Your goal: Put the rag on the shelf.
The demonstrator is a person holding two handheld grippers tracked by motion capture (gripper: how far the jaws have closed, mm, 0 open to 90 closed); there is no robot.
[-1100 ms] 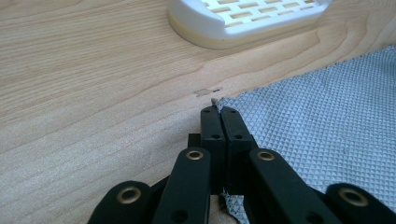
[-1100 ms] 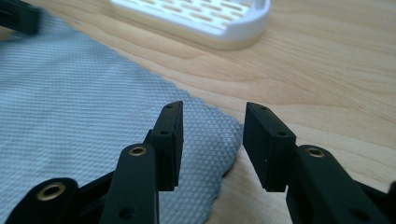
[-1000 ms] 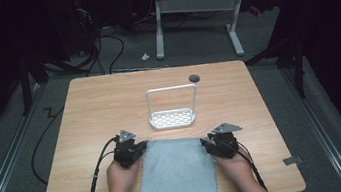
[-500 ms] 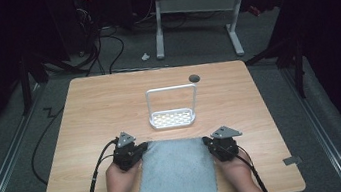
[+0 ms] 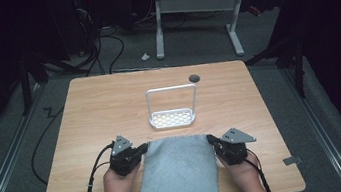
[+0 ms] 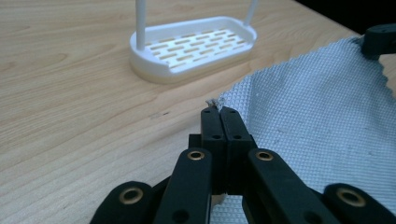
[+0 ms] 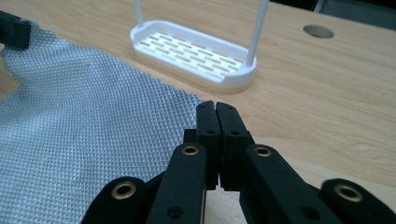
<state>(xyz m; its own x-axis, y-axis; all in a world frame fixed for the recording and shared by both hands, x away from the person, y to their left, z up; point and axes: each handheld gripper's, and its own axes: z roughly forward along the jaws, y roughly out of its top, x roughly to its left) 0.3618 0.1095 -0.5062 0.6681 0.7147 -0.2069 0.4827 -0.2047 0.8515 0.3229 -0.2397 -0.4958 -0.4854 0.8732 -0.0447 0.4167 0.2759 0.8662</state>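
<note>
Cloth (image 5: 182, 172), pale blue and waffle-textured, lies on the near part of the wooden table (image 5: 100, 111), its far edge stretched between both grippers and its near end hanging over the table's front edge. Left gripper (image 5: 141, 148) pinches the far left corner with jaws closed. Right gripper (image 5: 212, 140) clamps the far right corner likewise. Just beyond the cloth stands a white slotted rack (image 5: 172, 118) with a tall hoop handle.

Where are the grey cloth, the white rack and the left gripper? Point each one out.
grey cloth (image 5: 181, 167): high view, middle of the fabric.
white rack (image 5: 173, 119): high view, slotted base tray.
left gripper (image 6: 218, 110): left gripper view, tips of its shut jaws pinching the cloth's corner.
</note>
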